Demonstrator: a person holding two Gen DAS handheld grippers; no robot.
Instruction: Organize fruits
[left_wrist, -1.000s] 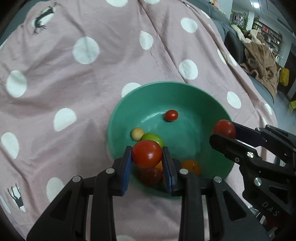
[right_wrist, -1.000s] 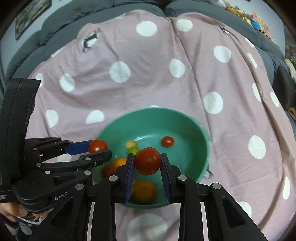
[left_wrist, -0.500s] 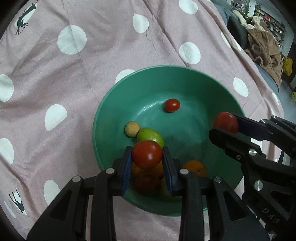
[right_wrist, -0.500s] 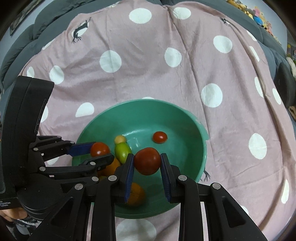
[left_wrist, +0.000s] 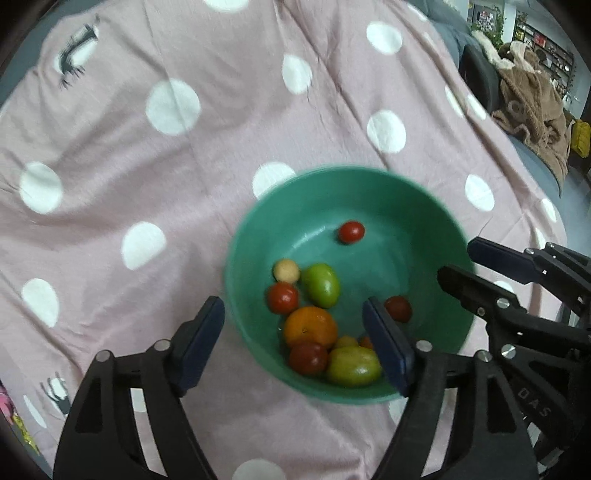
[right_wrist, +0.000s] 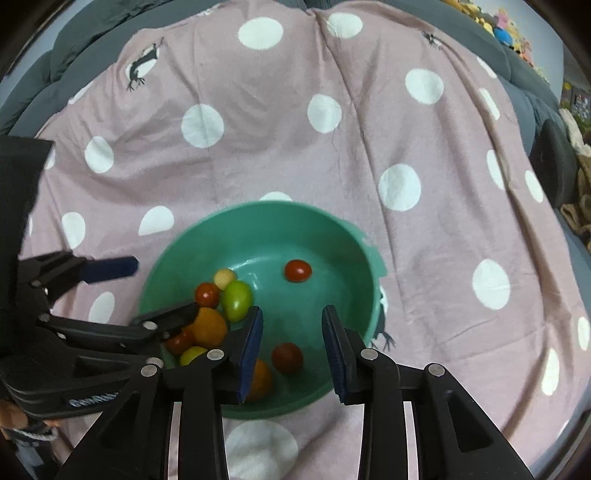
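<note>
A green bowl (left_wrist: 258, 221) is seen on a pink cloth (left_wrist: 184, 166) with white dots. Both views are directed down into it.

Left gripper (left_wrist: 293, 332): released, jaws spread wide and empty. 1 finger lies outside the near-left rim over the cloth; the other reaches over the bowl's near side.

Right gripper (right_wrist: 291, 336): released, jaws apart, nothing held. Both fingers hang above the bowl's near side, with a dark red tomato (right_wrist: 287, 357) seen between them on the bowl floor.

Contents of the bowl, as shown in the left view: a small red tomato (left_wrist: 351, 232) alone toward the far side; a pale yellow ball (left_wrist: 286, 270) touching a green tomato (left_wrist: 320, 285); a red tomato (left_wrist: 283, 297) just beside both; an orange (left_wrist: 310, 326) below these; a dark tomato (left_wrist: 308, 357) and a yellow-green fruit (left_wrist: 353, 365) at the near wall. A second orange fruit (right_wrist: 260, 380) is partly hidden behind the right gripper's left finger in the right view.

A brown blanket (left_wrist: 532, 107) is seen at the far right, off the cloth.
</note>
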